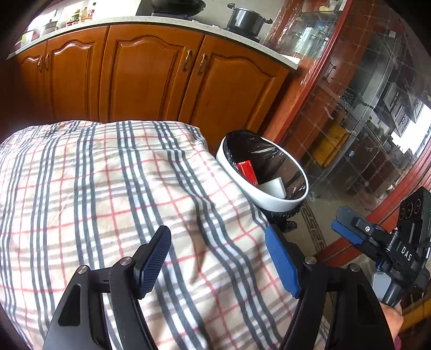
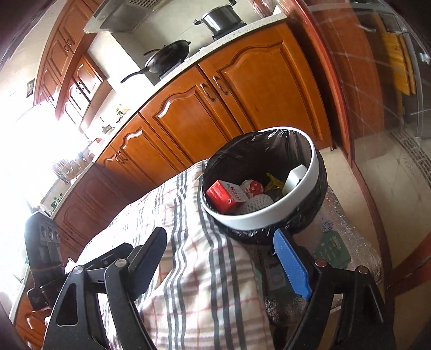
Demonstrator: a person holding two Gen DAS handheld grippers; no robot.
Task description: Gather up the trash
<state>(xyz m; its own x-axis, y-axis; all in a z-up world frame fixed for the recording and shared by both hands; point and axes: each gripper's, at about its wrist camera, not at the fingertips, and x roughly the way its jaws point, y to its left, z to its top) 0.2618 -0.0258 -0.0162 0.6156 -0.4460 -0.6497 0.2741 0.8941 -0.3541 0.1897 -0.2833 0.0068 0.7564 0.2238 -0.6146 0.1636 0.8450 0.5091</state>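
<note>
The wooden cupboards (image 1: 150, 78) fill the back of the kitchen, and a pale tabletop (image 1: 161, 23) runs along the top of them. A silver pot (image 1: 246, 18) and a black pan (image 2: 168, 58) sit up there on the stove. To the right is a big glass door (image 1: 363, 107) with a red frame.

In front is a big checked cloth (image 1: 113, 188) with grey and red lines. It covers something wide and hangs over the edge.

Just beside the cloth's right edge stands the trash bin (image 2: 269, 218). It has a white ring at the top and a black bag (image 2: 269, 153) inside. In the right wrist view the bin stands on a silver, shiny mat (image 2: 347, 228).

The trash is inside the bin. There is a red box (image 2: 225, 196), a white round wrapper (image 2: 252, 188) with red on it, a white net thing (image 2: 256, 206), something yellow (image 2: 274, 181) and a white block (image 2: 295, 175) leaning on the wall of the bin.

The left claw (image 1: 218, 258) is over the cloth, near the bin. It is wide and nothing is between its blue pads (image 1: 282, 261).

The right claw (image 2: 222, 258) is wide too, with nothing in it. It points at the bin from just in front of it, with the cloth's edge below it.
</note>
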